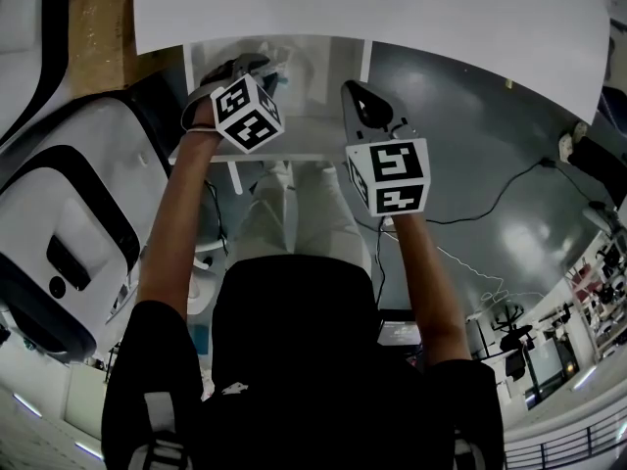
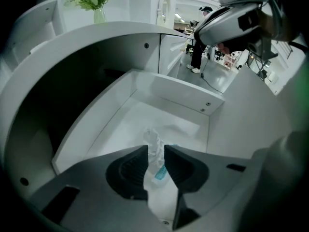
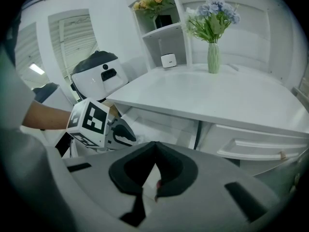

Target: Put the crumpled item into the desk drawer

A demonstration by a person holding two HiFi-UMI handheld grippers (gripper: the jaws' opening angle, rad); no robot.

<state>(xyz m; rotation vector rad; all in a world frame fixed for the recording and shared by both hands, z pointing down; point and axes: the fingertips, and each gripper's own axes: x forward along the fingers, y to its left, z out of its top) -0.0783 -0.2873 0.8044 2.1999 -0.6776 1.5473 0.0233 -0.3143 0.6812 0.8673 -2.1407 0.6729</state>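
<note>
- The left gripper [image 2: 155, 149] points steeply down into the open drawer [image 2: 99, 127], which is pulled out from under the white desk [image 1: 392, 8] on the left of the scene.
- Its jaws stand apart. The crumpled item [image 2: 153, 139], white with a small blue-green patch, shows in the gap between them, over the drawer's pale floor.
- Whether the item lies on that floor or touches the pads, I cannot tell.
- The right gripper [image 3: 154, 146] hangs just to the right of the open drawer, near the desk's front edge. Its jaws are together at the tips and hold nothing.
- The right gripper view shows the left gripper at the drawer's mouth, and a second drawer [image 3: 251, 146] further right, closed.
- On the far side of the desk top stands a vase of flowers [image 3: 213, 57] — upright, well apart from both grippers.
</note>
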